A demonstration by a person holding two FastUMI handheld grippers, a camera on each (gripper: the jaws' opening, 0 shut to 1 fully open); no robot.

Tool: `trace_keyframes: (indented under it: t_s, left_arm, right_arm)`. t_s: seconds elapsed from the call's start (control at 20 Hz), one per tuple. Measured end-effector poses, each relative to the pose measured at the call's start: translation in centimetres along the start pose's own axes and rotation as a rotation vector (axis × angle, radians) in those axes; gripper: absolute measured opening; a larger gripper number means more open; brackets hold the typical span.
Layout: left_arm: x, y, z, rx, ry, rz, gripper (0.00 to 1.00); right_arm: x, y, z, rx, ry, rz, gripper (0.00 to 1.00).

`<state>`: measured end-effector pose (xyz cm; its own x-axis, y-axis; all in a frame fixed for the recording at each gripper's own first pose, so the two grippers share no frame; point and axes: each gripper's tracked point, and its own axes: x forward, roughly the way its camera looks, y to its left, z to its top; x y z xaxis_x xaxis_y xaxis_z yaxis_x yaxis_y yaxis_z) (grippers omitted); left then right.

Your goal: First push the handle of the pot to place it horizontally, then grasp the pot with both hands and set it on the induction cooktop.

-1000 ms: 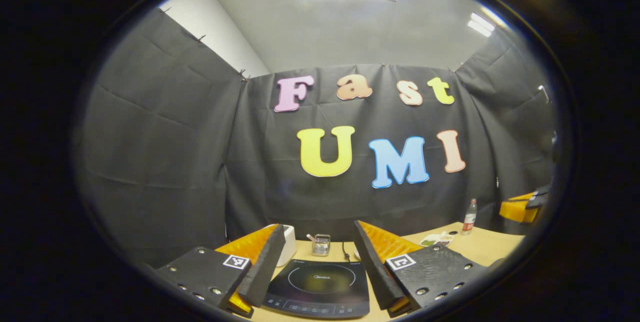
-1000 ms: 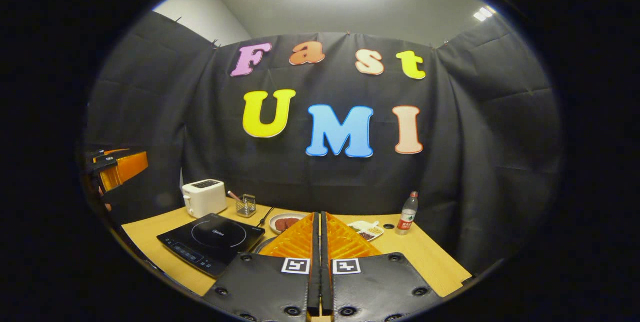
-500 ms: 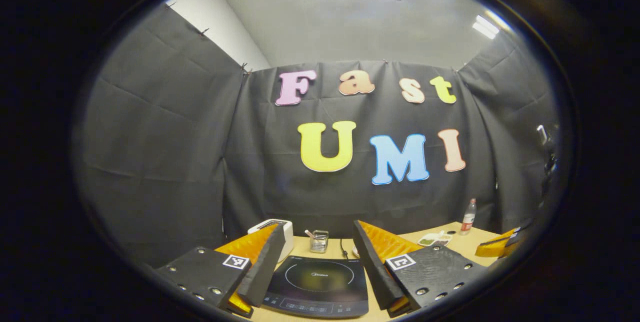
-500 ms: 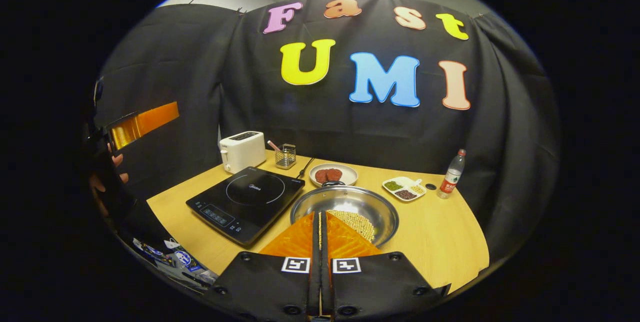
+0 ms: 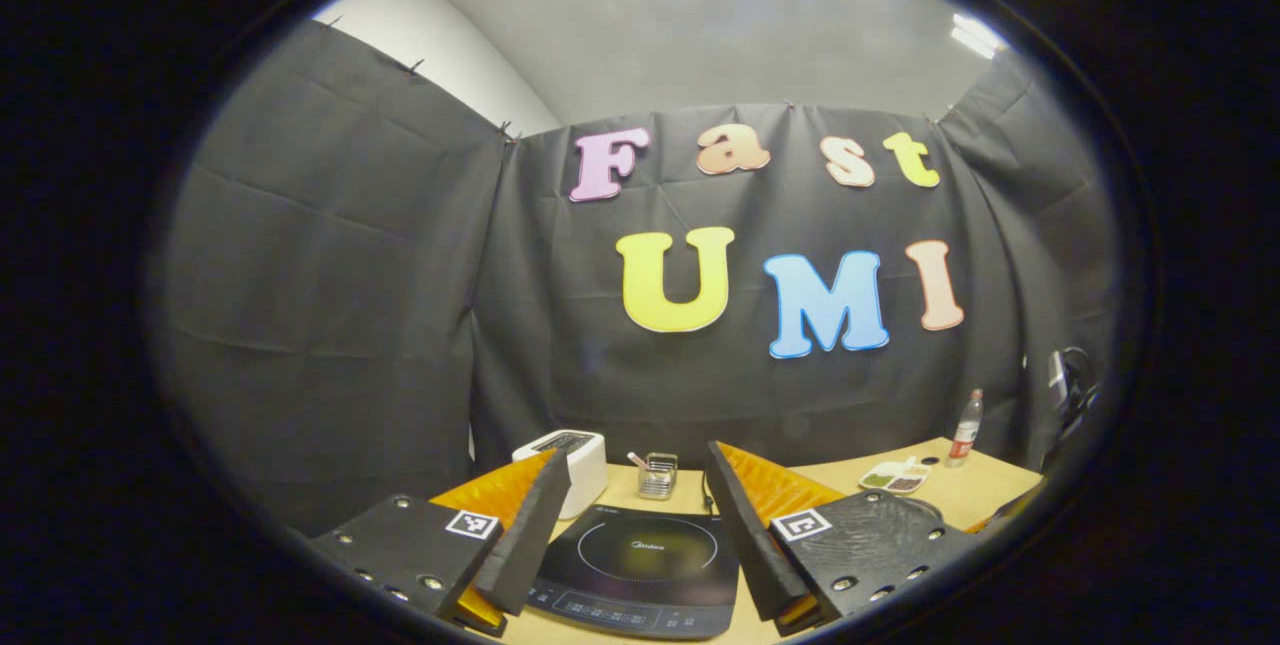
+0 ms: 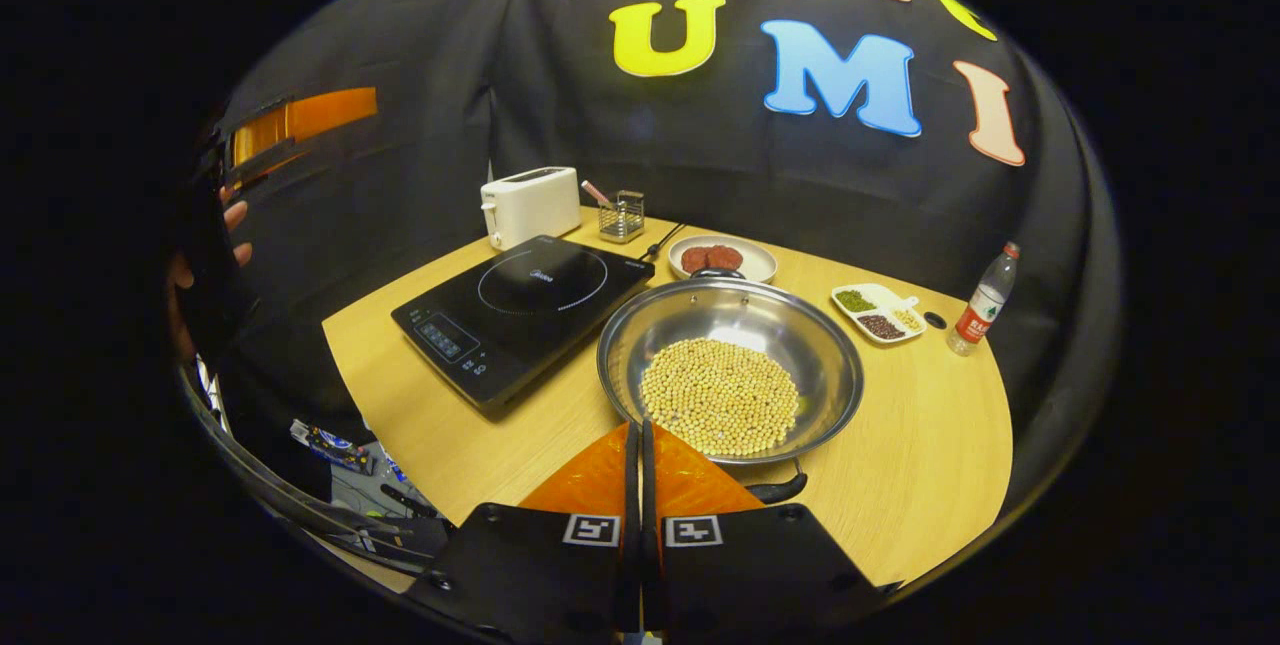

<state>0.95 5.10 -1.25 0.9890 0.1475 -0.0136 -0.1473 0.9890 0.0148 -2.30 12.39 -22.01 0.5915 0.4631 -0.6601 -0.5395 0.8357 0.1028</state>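
Note:
A steel pot [image 6: 745, 325] holding pale beans sits on the wooden table [image 6: 930, 465], just right of the black induction cooktop [image 6: 520, 310]. One black pot handle [image 6: 775, 492] points toward me and the other handle [image 6: 712, 273] points away. My right gripper [image 6: 640, 427] is shut with nothing in it, its tips over the pot's near rim. In the left gripper view, my left gripper [image 5: 637, 452] is open above the near side of the cooktop [image 5: 640, 570]. The right gripper view shows that left gripper [image 6: 300, 120] raised at far left, held by a hand [image 6: 215, 245].
Behind the cooktop stand a white toaster [image 6: 530, 205] and a small wire basket [image 6: 625, 215]. A plate of red patties [image 6: 720, 258], a divided dish [image 6: 880, 310] and a water bottle [image 6: 985, 300] lie beyond the pot. The table's front edge runs close below the cooktop.
My right gripper has tipped down and come closer to the table, bringing the pot into full view under its tips. The left gripper has shifted only slightly.

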Motion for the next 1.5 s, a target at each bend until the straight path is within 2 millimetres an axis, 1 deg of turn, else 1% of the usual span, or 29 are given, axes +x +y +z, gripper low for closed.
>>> trace_keyframes:
  t_s: [0.05, 0.1, 0.15, 0.3, 0.35, 0.5, 0.65, 0.75, 0.85, 0.9, 0.95, 1.0, 1.05, 1.1, 1.15, 1.2, 1.4, 1.45, 1.5]
  left_arm:
    - [0.1, -0.1, 0.0, 0.006, 0.002, 0.007, 0.83]
    - [0.2, -0.3, -0.1, 0.011, 0.006, 0.013, 0.8]
    - [0.3, -0.4, -0.3, 0.013, 0.01, 0.021, 0.83]
    - [0.7, -1.1, -0.9, 0.011, 0.034, 0.037, 0.83]
    - [0.7, -1.3, -1.1, 0.013, 0.037, 0.04, 0.8]
    - [1.1, -1.7, -1.2, 0.024, 0.046, 0.046, 0.81]
    - [1.4, -2.0, -1.6, 0.031, 0.054, 0.051, 0.8]
    - [1.6, -2.2, -1.7, 0.032, 0.058, 0.054, 0.81]
    - [1.9, -2.4, -1.9, 0.031, 0.06, 0.051, 0.81]
    - [2.0, -2.7, -1.9, 0.032, 0.059, 0.046, 0.83]
    - [2.1, -3.0, -1.8, 0.033, 0.058, 0.04, 0.81]
    - [2.3, -3.3, -1.8, 0.034, 0.056, 0.034, 0.82]
    - [2.4, -3.7, -1.8, 0.034, 0.054, 0.027, 0.83]
    - [2.5, -4.0, -1.8, 0.033, 0.054, 0.019, 0.81]
    - [2.5, -4.4, -2.0, 0.032, 0.056, 0.012, 0.81]
    - [2.6, -4.7, -2.0, 0.031, 0.059, 0.006, 0.81]
    - [2.8, -5.6, -2.4, 0.025, 0.065, -0.009, 0.81]
    - [2.9, -5.9, -2.5, 0.026, 0.065, -0.011, 0.83]
    - [2.9, -6.2, -2.4, 0.027, 0.063, -0.013, 0.83]
  right_arm:
    - [0.5, -0.1, -0.5, -0.006, 0.023, 0.017, 0.02]
    - [0.9, -0.2, -1.1, -0.013, 0.04, 0.032, 0.02]
    - [1.3, -0.4, -1.6, -0.021, 0.061, 0.042, 0.02]
    - [2.3, -0.7, -3.1, -0.03, 0.113, 0.075, 0.02]
    - [2.6, -1.0, -3.4, -0.033, 0.126, 0.076, 0.02]
    - [3.8, -1.6, -4.5, -0.016, 0.163, 0.087, 0.02]
    - [4.9, -2.8, -5.7, 0.003, 0.204, 0.076, 0.02]
    - [5.0, -2.6, -5.7, 0.04, 0.207, 0.095, 0.03]
    - [4.9, -3.1, -5.8, 0.033, 0.206, 0.084, 0.02]
    - [4.7, -3.4, -6.0, 0.028, 0.206, 0.075, 0.02]
    - [4.4, -3.8, -6.2, 0.028, 0.208, 0.068, 0.02]
    - [4.3, -4.2, -6.3, 0.034, 0.208, 0.062, 0.02]
    - [4.1, -4.6, -6.4, 0.042, 0.209, 0.054, 0.0]
    - [4.0, -5.1, -6.5, 0.051, 0.21, 0.045, 0.0]
    - [3.7, -5.5, -6.6, 0.059, 0.211, 0.036, 0.0]
    - [3.6, -5.9, -6.7, 0.065, 0.212, 0.027, 0.02]
    - [3.3, -8.0, -7.1, 0.076, 0.209, -0.018, 0.02]
    - [3.2, -8.5, -7.1, 0.081, 0.208, -0.027, 0.0]
    - [3.1, -9.0, -7.2, 0.084, 0.208, -0.036, 0.0]
